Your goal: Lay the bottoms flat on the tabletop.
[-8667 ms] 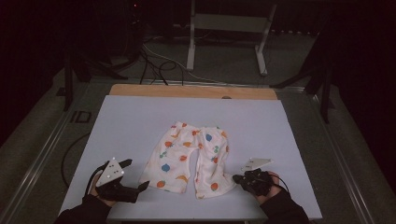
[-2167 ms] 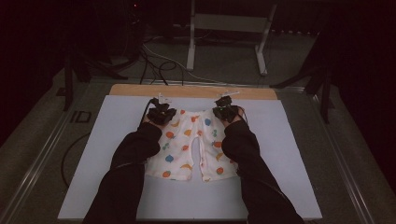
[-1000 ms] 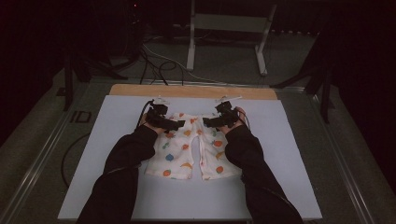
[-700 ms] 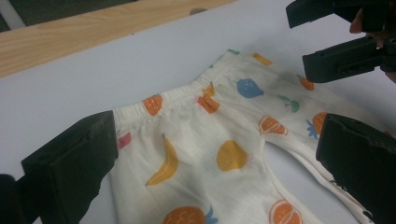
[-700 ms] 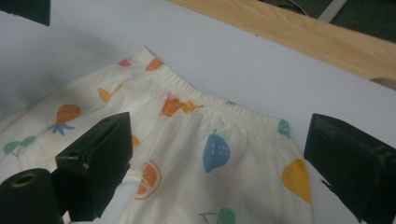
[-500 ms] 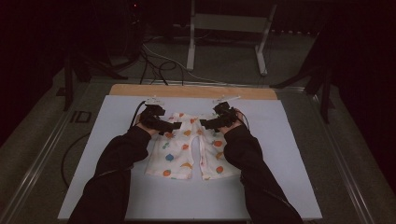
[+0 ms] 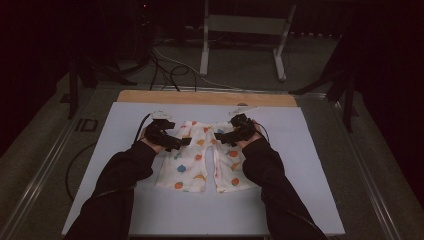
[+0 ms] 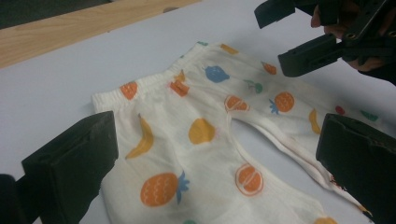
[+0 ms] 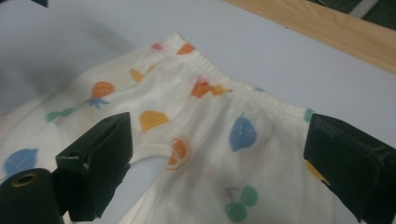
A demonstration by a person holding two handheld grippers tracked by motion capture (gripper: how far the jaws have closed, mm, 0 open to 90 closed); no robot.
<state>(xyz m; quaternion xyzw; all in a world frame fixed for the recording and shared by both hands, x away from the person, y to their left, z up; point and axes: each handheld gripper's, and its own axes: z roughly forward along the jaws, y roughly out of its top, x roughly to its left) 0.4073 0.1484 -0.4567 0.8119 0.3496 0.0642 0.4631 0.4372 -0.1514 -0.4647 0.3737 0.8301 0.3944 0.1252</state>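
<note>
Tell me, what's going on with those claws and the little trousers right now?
Left gripper open, right gripper open, both over the waistband end. Fruit-print trousers flat on the white mat, not gripped. Nothing in the way.

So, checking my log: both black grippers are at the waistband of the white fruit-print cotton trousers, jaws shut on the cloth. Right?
Not quite: the left gripper and right gripper views show jaws wide open above the white fruit-print cotton trousers, near the waistband, gripping nothing.

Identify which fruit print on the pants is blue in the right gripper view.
The strawberry print just below the waistband of the pants; neighbouring prints are orange, yellow or green.
</note>
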